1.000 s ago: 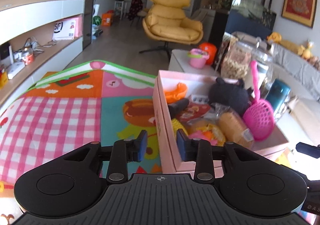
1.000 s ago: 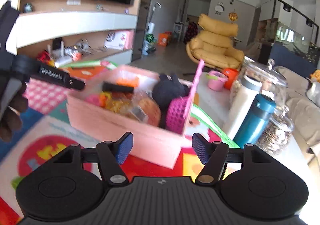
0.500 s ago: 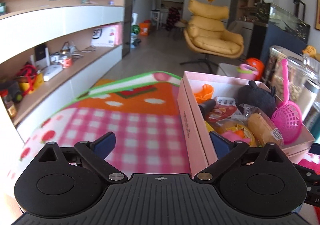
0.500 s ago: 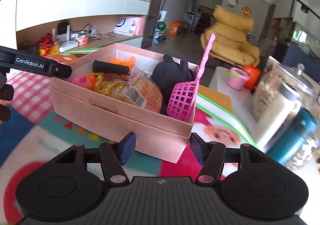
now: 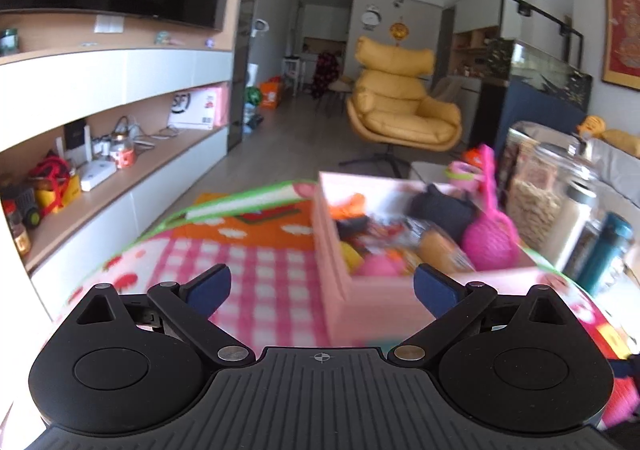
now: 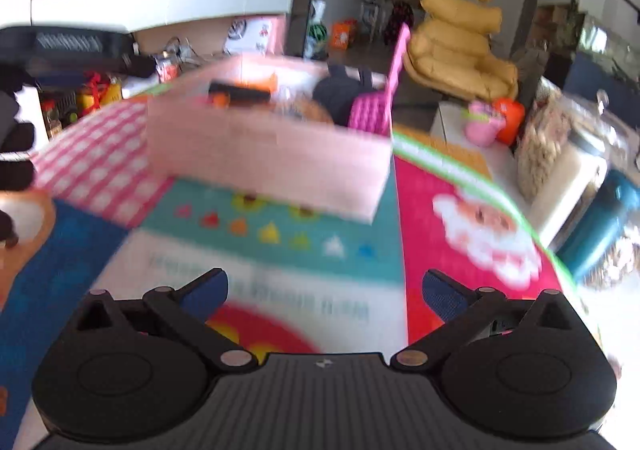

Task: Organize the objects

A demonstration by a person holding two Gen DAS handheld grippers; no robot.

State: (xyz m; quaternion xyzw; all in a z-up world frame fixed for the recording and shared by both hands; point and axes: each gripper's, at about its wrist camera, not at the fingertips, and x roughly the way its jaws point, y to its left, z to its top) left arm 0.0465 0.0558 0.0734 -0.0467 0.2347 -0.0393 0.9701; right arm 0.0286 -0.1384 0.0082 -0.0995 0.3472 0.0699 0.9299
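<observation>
Both tongs have backed off the pink cardboard box (image 6: pixel 272 154) since a second ago. Left tongs (image 5: pixel 322 284) gape wide, empty; right tongs (image 6: pixel 324 290) are opening, nothing between. One rectangular box, crammed with toys, sits on the colourful play mat (image 6: pixel 460 218) ahead of them, apart.

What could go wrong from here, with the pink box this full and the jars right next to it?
1. The pink scoop stands well above the rim of the pink box; a nudge might tip it out.
2. The glass jars and the teal bottle crowd the box's side; a wide swing could topple them.
3. The right hand-held gripper is opening with nothing between its jaws; both views are blurred, so aim may suffer.
</observation>
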